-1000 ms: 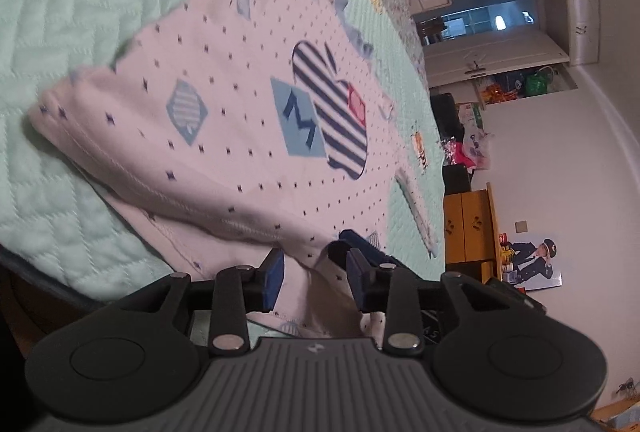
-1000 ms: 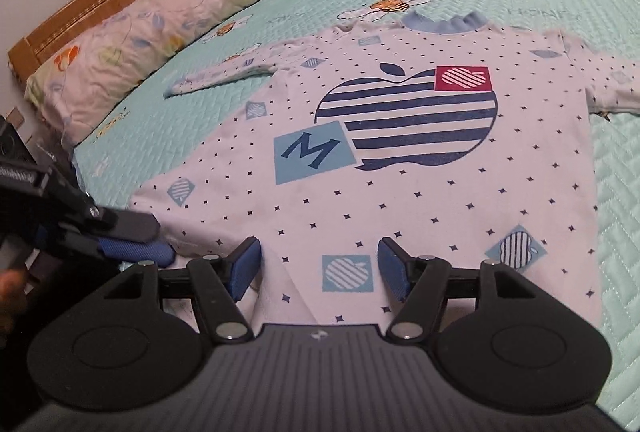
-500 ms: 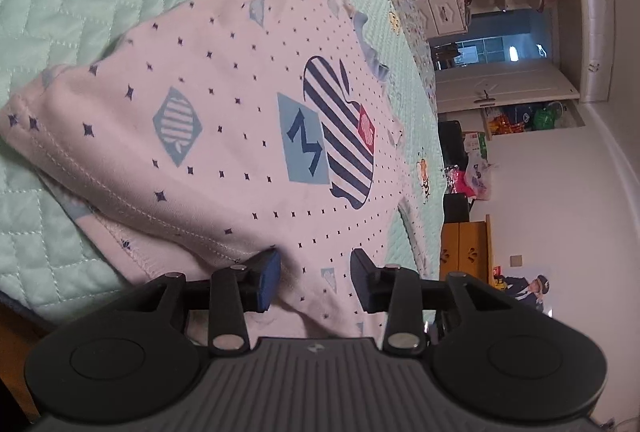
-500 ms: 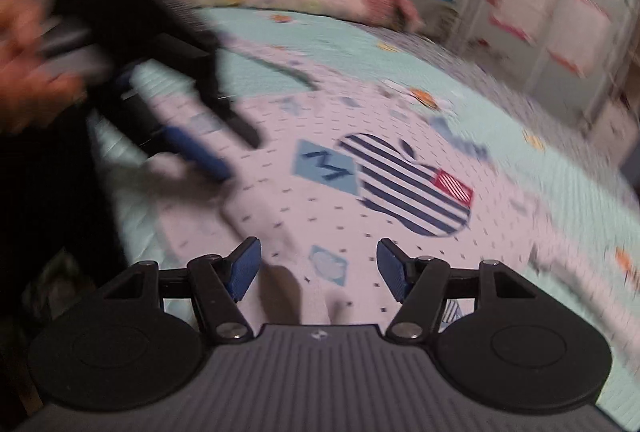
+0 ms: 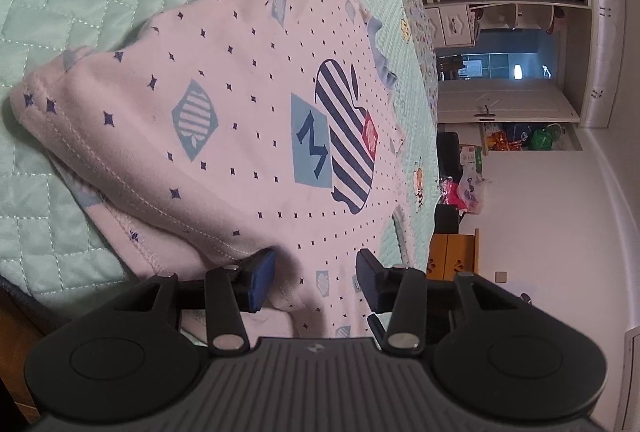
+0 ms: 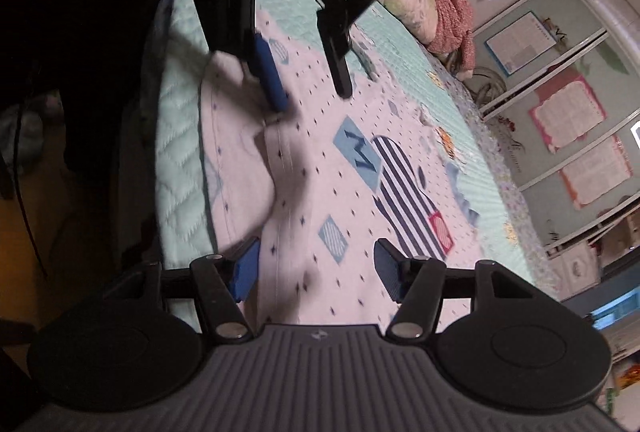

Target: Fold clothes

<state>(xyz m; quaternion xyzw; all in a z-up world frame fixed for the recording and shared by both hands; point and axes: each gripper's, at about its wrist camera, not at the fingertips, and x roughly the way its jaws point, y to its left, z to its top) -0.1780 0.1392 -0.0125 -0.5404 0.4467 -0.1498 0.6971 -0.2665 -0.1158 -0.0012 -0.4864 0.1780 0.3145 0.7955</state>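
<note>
Here both the left gripper [image 5: 316,280] and right gripper [image 6: 316,272] hover jaws wide over the shirt [image 5: 248,119], its near hem hidden.

Soft, even indoor light on the shirt [image 5: 248,135] ahead of the left jaws, crisp right to the stitching. Fisheye bends the wall [image 5: 560,232] to their right. Right view's dimmer: motion blur smears the left gripper [image 6: 308,83] above the jaws, which throws a shadow on the fabric, and the far left goes black.
</note>
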